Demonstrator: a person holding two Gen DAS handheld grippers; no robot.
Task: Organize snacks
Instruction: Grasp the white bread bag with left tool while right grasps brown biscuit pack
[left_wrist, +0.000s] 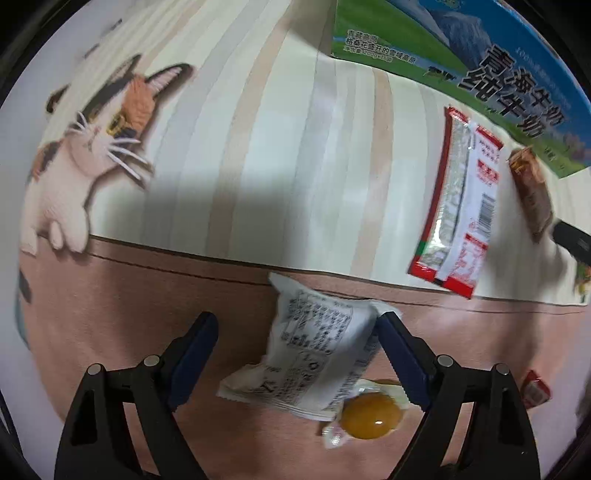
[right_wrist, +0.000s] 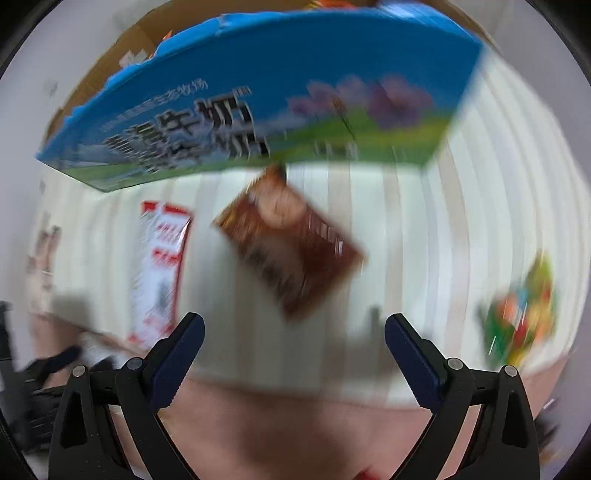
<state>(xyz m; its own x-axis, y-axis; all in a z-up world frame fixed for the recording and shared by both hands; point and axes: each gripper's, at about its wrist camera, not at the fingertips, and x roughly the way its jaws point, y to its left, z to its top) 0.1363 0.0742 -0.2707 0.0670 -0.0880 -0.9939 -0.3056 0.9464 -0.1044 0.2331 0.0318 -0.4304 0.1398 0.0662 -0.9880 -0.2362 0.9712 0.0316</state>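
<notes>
In the left wrist view my left gripper (left_wrist: 299, 325) is open, its fingers either side of a white printed snack packet (left_wrist: 314, 347) on the pink cloth; its right finger touches the packet's edge. A clear wrapped yellow snack (left_wrist: 371, 415) lies just below it. A red-and-white packet (left_wrist: 458, 203) and a brown packet (left_wrist: 530, 192) lie near the blue-green milk carton box (left_wrist: 480, 66). In the blurred right wrist view my right gripper (right_wrist: 295, 332) is open and empty, below the brown packet (right_wrist: 291, 240). The red-and-white packet (right_wrist: 162, 269) lies to its left, the box (right_wrist: 258, 96) behind.
A cat picture (left_wrist: 92, 140) is on the striped cloth at left. A small red packet (left_wrist: 535, 387) lies at the right. A colourful green packet (right_wrist: 524, 314) lies right of my right gripper. The other gripper's black body (right_wrist: 29, 387) shows at lower left.
</notes>
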